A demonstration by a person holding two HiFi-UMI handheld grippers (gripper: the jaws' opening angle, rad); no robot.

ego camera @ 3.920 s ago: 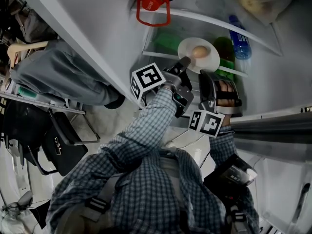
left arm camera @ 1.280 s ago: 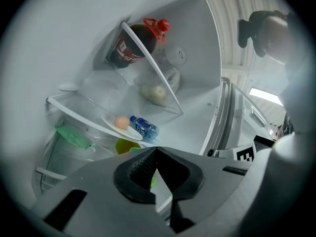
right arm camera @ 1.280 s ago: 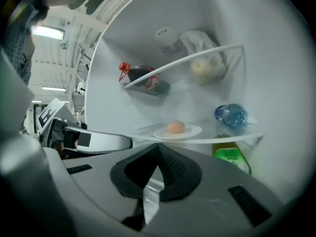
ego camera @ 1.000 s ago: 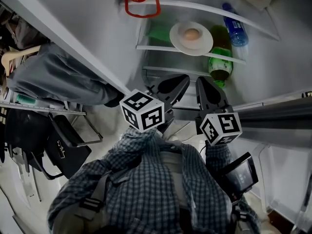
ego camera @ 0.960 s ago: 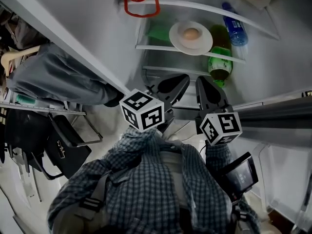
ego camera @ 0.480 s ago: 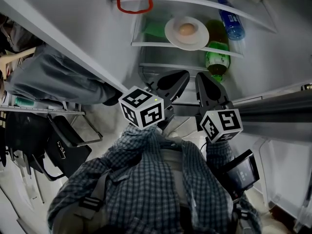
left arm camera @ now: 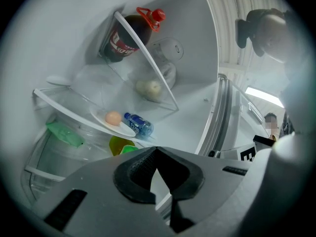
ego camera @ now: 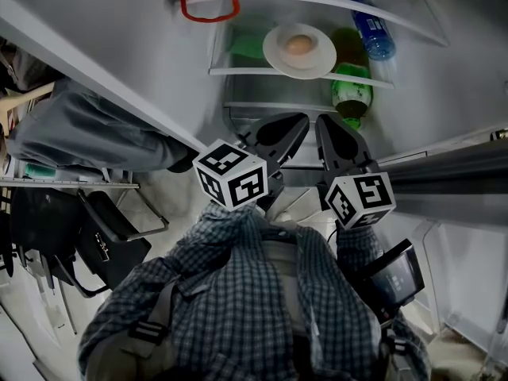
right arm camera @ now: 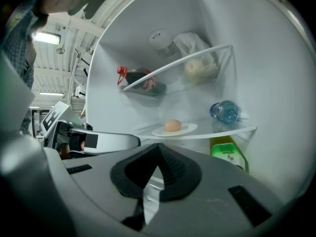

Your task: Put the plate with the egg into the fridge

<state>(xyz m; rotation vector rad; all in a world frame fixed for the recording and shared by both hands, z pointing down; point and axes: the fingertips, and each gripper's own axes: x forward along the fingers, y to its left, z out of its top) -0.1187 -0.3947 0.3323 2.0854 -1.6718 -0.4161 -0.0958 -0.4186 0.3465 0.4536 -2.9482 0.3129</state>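
A white plate (ego camera: 299, 51) with a brown egg (ego camera: 299, 44) on it rests on a glass shelf (ego camera: 238, 71) inside the open fridge. In the left gripper view the plate (left arm camera: 118, 124) and egg (left arm camera: 113, 117) lie well beyond the jaws. The right gripper view shows the egg (right arm camera: 172, 126) on its plate (right arm camera: 185, 129) too. My left gripper (ego camera: 298, 121) and right gripper (ego camera: 324, 122) hang side by side below that shelf, apart from the plate. Both are shut with nothing between the jaws, as the left gripper (left arm camera: 156, 150) and right gripper (right arm camera: 158, 147) views show.
A blue water bottle (ego camera: 367, 30) lies on the shelf right of the plate. A green bottle (ego camera: 350, 90) stands below it. A dark bottle with a red cap (left arm camera: 123, 36) lies on the shelf above, near a white bag (right arm camera: 197, 65). The fridge door (ego camera: 103, 62) stands open at left.
Since the earliest frame my left gripper has let go of the plate and both grippers have drawn back from the shelf. Over the last second only the head view drifted; the grippers stayed put.
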